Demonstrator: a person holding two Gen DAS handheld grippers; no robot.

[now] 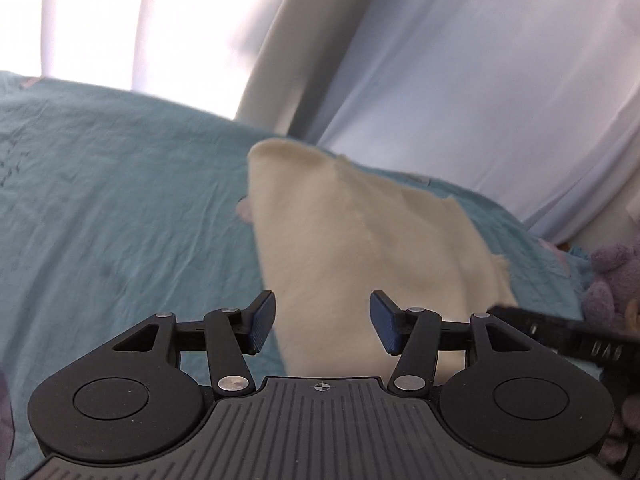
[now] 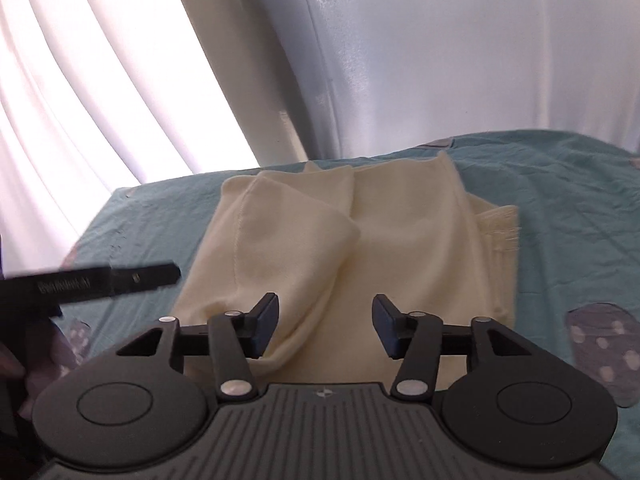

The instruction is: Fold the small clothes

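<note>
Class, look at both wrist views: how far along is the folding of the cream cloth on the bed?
Done: the cream cloth lies on the teal bedsheet with at least one layer folded over. In hand: nothing; the left gripper and right gripper are both open, with no cloth between their pads. Left: the layers sit uneven, with edges sticking out, so it probably needs squaring up or another fold.

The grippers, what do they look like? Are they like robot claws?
A bit like claws. The left gripper and right gripper look alike: black linkage bars joined by silver rivets, two big round black discs, and a grey ribbed plate with a small crosshair mark. Each has two flat fingers with dark blue ribbed pads. White lettering shows on a black bar, too blurred to read.
</note>
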